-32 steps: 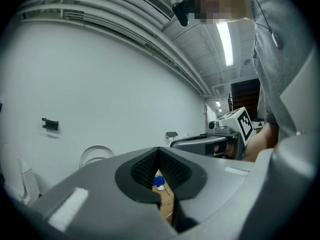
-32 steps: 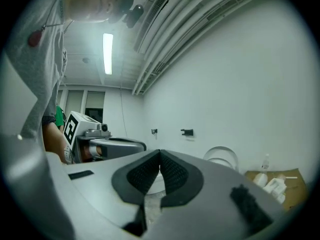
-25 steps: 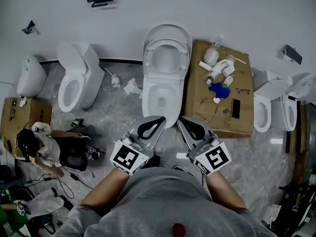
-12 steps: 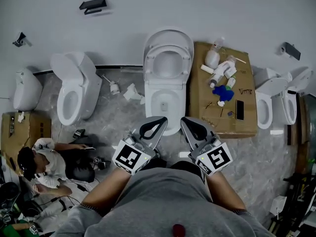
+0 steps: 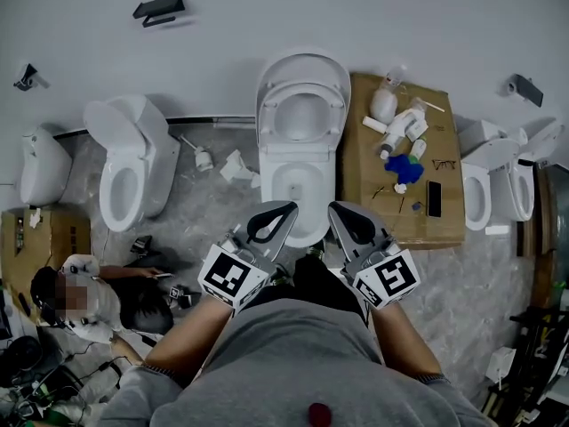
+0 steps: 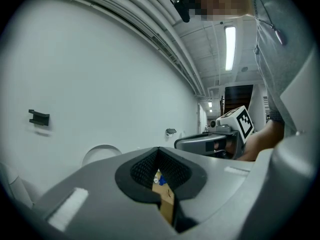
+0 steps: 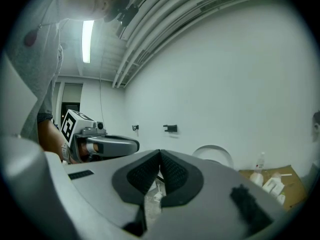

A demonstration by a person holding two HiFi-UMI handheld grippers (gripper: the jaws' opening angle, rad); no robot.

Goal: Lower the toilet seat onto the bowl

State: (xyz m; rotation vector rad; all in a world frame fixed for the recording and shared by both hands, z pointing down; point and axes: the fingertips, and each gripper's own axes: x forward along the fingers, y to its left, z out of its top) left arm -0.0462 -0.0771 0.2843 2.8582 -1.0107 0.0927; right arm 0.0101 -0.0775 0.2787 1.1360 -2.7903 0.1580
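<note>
Approach step, as judged: nothing is touched yet. In the head view the left gripper [image 5: 290,207] is held low, just short of the front of the bowl [image 5: 267,185]. Its fingers are closed tip to tip and nothing is held. The toilet seat [image 5: 274,114] is up, leaned on the raised lid [image 5: 302,62] at the wall, well apart from both grippers. The right gripper [image 5: 335,209] is held alongside, fingers fully closed too, empty. Both are aimed at the toilet.

Next move, as judged: one gripper has to be carried over the bowl to the seat's top edge. The fingers are either opened to pinch the ring or kept closed to hook it forward. The descent should be eased down, otherwise a slam is risked.

View differences: the seat ring and bowl are seen only in the head view, as are a seated person [image 5: 107,301] on the floor at left and the cardboard [image 5: 360,172] at right. In the left gripper view only the lid's arc and a wall bracket [image 6: 39,117] are shown. In the right gripper view the same arc is shown, plus bottles [image 7: 272,183].
</note>
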